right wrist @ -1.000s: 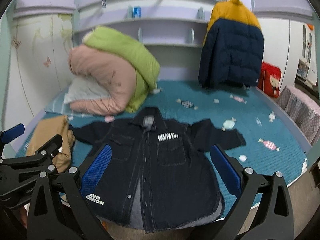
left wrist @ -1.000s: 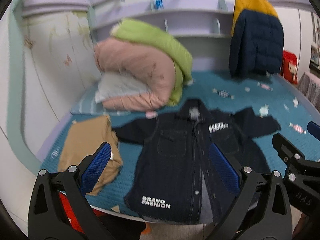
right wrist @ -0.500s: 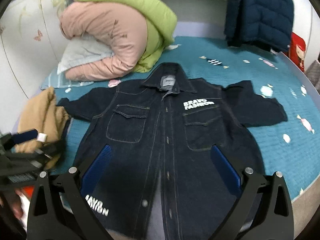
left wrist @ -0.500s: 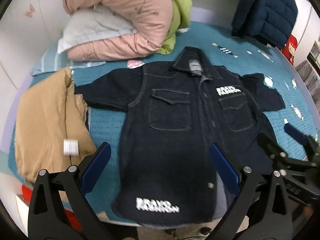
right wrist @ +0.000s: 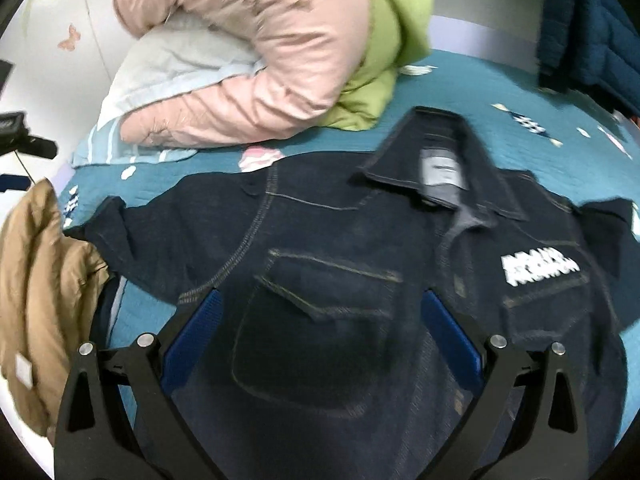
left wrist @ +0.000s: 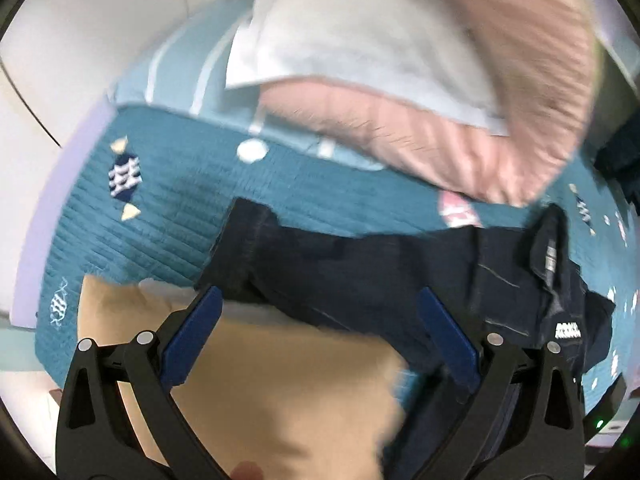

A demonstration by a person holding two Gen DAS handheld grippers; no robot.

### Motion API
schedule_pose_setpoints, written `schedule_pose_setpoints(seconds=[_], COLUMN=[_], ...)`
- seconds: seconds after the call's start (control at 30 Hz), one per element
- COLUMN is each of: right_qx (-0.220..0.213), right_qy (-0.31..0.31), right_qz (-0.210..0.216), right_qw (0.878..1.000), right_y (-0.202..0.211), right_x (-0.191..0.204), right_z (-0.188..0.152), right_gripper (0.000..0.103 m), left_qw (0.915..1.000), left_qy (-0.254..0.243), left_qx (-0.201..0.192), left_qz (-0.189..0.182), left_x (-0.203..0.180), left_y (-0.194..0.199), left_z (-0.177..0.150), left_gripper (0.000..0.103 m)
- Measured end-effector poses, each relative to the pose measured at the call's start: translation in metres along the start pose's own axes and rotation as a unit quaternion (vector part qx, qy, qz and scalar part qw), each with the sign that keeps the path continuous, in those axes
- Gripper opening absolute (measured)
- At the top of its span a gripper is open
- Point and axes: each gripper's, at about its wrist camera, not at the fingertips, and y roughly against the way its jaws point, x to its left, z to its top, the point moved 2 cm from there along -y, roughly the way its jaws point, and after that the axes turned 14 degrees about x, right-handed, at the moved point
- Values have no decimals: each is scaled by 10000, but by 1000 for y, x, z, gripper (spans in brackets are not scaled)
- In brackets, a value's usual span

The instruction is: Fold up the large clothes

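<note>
A dark denim jacket (right wrist: 332, 280) with white lettering lies flat, front up, on the teal bed cover (right wrist: 472, 84). My right gripper (right wrist: 320, 332) is open and empty, low over its left chest pocket. My left gripper (left wrist: 316, 336) is open and empty, just short of the jacket's left sleeve (left wrist: 304, 268), whose cuff end (left wrist: 244, 236) lies on the cover. The jacket's collar shows at the right in the left wrist view (left wrist: 552, 248).
A folded tan garment (left wrist: 272, 396) lies under my left gripper and at the left of the right wrist view (right wrist: 40, 312). A pink and green duvet pile (right wrist: 256, 56) with a pale pillow (right wrist: 172, 68) sits behind. A navy puffer coat (right wrist: 588, 28) hangs at the back right.
Both grippers have moved forward and down toward the bed. The left one swung left to the sleeve and tan garment; the right one came in over the chest pocket.
</note>
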Motion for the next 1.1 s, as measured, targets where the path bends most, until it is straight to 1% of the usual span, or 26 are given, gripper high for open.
schedule_pose_setpoints(seconds=[0.07,0.1,0.13,0.17,0.23,0.27,0.3,0.37,0.4,0.43,0.5,0.53,0.6,0.67,0.73,0.83,0.87,0.93,0.97,1.0,1.03,1.07,1.1], right_qx=[0,0,5,8,37,51,62,110,126,136,157,170,215,246,282,301,311,323,316,294,272,260,250], right_qy=[105,149,184,201,216,209,199,177,173,174,191,194,178,160,122,41,8,-41,-30,-3,13,9,-15], right_qz=[13,18,21,23,45,58,70,113,153,175,209,228,271,308,367,435,448,477,481,470,464,482,508], right_qw=[9999,9999,9998,9998,9997,9998,9998,9997,9997,9996,9995,9994,9992,9991,9989,9986,9985,9983,9983,9985,9985,9985,9984], right_y=[-12,-17,-22,-25,-33,-36,-39,-45,-46,-47,-51,-52,-57,-60,-65,-69,-71,-74,-75,-75,-74,-74,-74], right_x=[7,9,12,13,16,16,17,18,18,19,18,18,16,14,10,3,2,-1,-1,0,0,-1,-1], right_z=[7,10,13,15,20,21,21,22,21,21,19,18,19,18,20,20,20,18,17,16,16,16,17], right_gripper=[96,96,96,96,96,96,96,96,96,96,96,96,96,96,96,96,96,96,96,96,96,96,96], left_qw=[9990,9984,9973,9951,9912,9896,9883,9833,9803,9800,9787,9783,9727,9683,9656,9639,9626,9629,9645,9678,9696,9713,9730], left_qy=[219,339,501,670,781,835,807,786,796,798,706,700,792,946,991,1139,1257,1429,1465,1449,1420,1397,1341], left_qx=[313,405,512,732,1066,1171,1289,1598,1757,1799,1918,1923,2101,2247,2351,2334,2338,2247,2158,2035,1989,1927,1876], left_qz=[214,223,181,33,-86,-30,-93,-381,-414,-310,169,322,592,542,511,580,537,437,419,290,104,20,-93], left_x=[24,33,45,58,69,72,69,67,65,63,61,62,68,74,77,88,93,100,103,103,106,109,110], left_y=[-22,-30,-38,-50,-67,-75,-82,-95,-102,-105,-116,-118,-130,-140,-150,-160,-162,-162,-158,-152,-149,-145,-141], left_z=[27,35,42,48,52,54,56,60,64,67,78,80,83,82,78,74,72,70,68,66,67,65,62], left_gripper=[98,98,98,98,98,98,98,98,98,98,98,98,98,98,98,98,98,97,89,75,69,62,49])
